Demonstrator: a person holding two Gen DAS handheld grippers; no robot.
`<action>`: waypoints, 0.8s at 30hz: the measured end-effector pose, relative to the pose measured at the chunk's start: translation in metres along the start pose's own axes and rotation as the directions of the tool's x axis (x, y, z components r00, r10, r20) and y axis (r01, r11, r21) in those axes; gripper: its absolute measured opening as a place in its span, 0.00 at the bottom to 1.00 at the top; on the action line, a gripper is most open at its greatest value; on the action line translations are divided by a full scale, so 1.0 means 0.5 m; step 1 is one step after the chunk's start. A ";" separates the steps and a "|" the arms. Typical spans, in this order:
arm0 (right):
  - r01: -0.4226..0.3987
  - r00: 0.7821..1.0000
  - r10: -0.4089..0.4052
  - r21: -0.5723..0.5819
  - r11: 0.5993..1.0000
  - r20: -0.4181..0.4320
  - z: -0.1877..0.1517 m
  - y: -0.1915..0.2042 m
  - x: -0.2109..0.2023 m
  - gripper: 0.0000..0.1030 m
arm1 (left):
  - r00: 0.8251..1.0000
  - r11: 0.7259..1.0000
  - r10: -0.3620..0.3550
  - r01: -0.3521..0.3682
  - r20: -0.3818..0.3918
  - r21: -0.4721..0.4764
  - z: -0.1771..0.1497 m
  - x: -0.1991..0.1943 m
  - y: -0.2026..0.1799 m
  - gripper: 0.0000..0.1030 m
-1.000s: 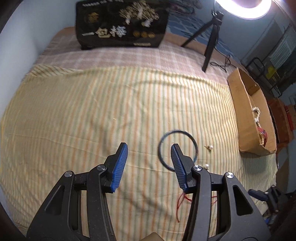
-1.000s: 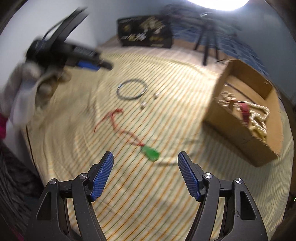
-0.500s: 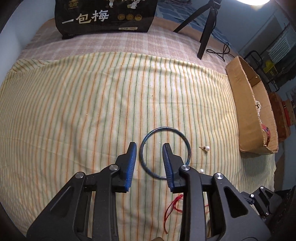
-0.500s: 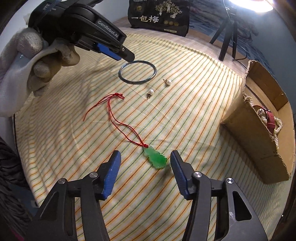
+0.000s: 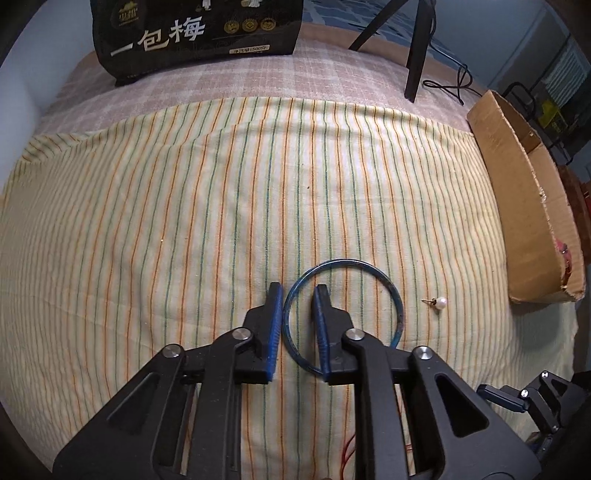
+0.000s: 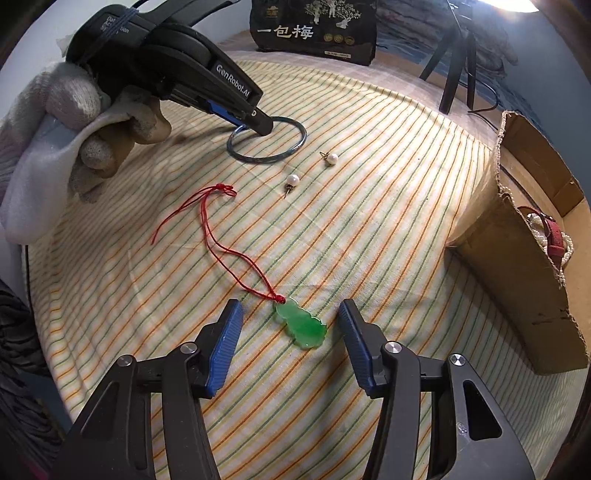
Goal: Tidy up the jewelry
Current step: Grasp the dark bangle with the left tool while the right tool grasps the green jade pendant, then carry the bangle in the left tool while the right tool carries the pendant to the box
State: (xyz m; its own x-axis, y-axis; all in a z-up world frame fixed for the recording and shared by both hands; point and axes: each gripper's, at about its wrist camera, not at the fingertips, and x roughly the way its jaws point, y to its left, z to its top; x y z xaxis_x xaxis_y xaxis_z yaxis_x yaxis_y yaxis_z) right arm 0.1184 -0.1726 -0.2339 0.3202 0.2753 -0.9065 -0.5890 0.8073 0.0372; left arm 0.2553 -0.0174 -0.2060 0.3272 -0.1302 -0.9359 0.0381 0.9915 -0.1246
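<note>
A thin blue bangle (image 5: 384,284) lies flat on the striped cloth. My left gripper (image 5: 297,291) is low over it, its jaws narrowly apart and straddling the bangle's left rim; it also shows in the right wrist view (image 6: 258,123). A green gourd pendant (image 6: 301,324) on a red cord (image 6: 218,236) lies on the cloth. My right gripper (image 6: 290,314) is open, one finger on each side of the pendant. Two pearl stud earrings (image 6: 292,180) (image 6: 333,158) lie between bangle and pendant; one shows in the left wrist view (image 5: 441,302).
An open cardboard box (image 6: 517,266) at the right holds a pearl necklace and a red strap (image 6: 554,236); it also shows in the left wrist view (image 5: 524,206). A black printed bag (image 5: 199,33) and a tripod (image 5: 417,48) stand at the far edge.
My left gripper has moved down onto the bangle and narrowed around its rim. My right gripper has come down around the green pendant, still open.
</note>
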 end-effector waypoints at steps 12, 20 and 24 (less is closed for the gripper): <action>-0.022 1.000 0.022 -0.009 1.000 -0.003 -0.012 0.014 0.000 0.14 | 1.000 1.000 0.020 -0.021 0.018 0.018 -0.014 -0.003 -0.007 0.02; -0.019 0.999 0.019 -0.004 1.000 0.047 -0.011 0.034 -0.033 0.14 | 0.998 1.000 -0.026 0.026 0.056 0.006 -0.017 -0.048 -0.005 0.02; -0.011 0.995 0.011 0.000 1.000 0.103 -0.001 0.042 -0.068 0.14 | 0.994 0.999 -0.048 0.048 0.094 0.003 -0.015 -0.085 -0.007 0.01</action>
State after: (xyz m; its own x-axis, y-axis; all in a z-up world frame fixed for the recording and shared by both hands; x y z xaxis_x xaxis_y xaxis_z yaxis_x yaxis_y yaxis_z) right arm 0.0950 -0.1653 -0.2026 0.3887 0.3365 -0.8577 -0.5925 0.8042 0.0469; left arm 0.2342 -0.0156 -0.1682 0.4122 -0.1770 -0.8937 0.0563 0.9840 -0.1689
